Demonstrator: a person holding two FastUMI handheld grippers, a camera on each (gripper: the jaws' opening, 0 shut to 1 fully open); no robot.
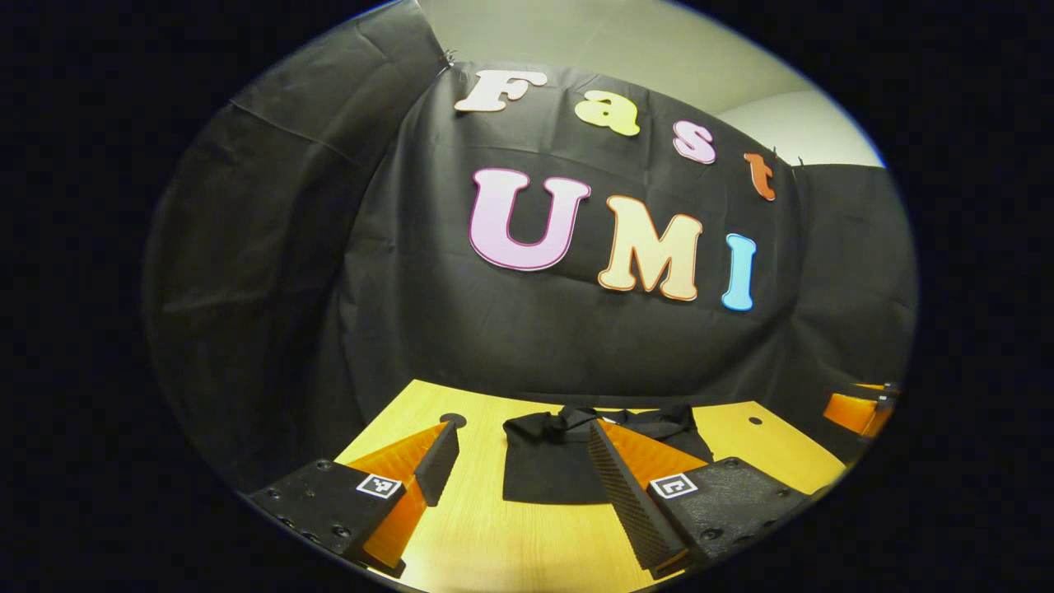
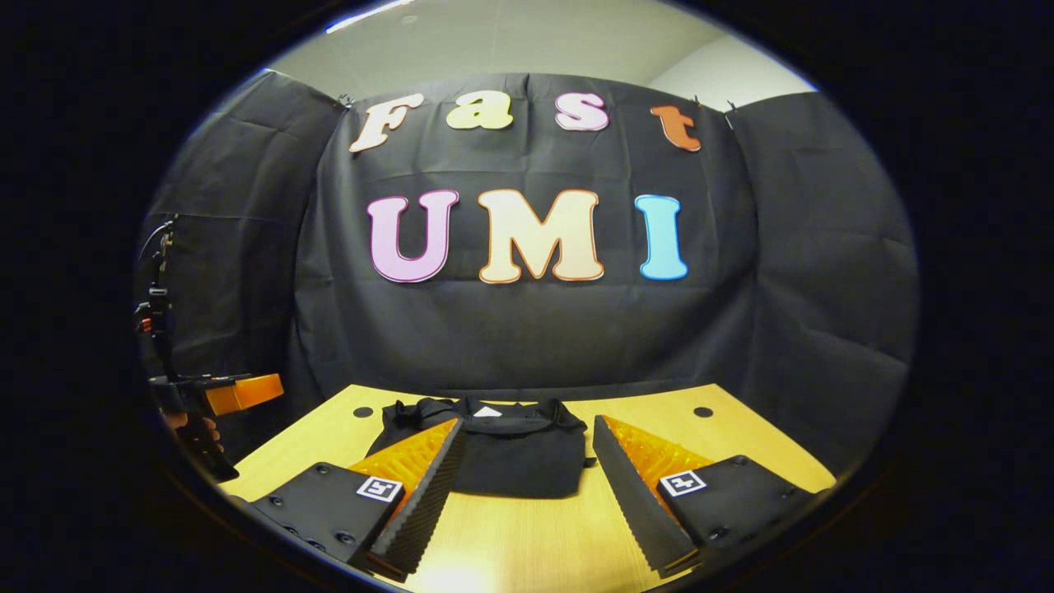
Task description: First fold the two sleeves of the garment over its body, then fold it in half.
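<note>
Garment [image 2: 510,457] lies folded on the table [image 2: 527,535]; left gripper [image 1: 520,461] and right gripper [image 2: 527,469] both gape wide

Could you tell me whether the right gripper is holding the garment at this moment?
No, the right gripper is open above the table, with the black garment lying beyond it.

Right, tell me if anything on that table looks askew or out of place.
Nothing stands out. The black fabric garment lies in a compact folded shape on the yellow wooden table, neckline towards the wall. Both the left claw and right claw are open above the table, holding nothing.
</note>
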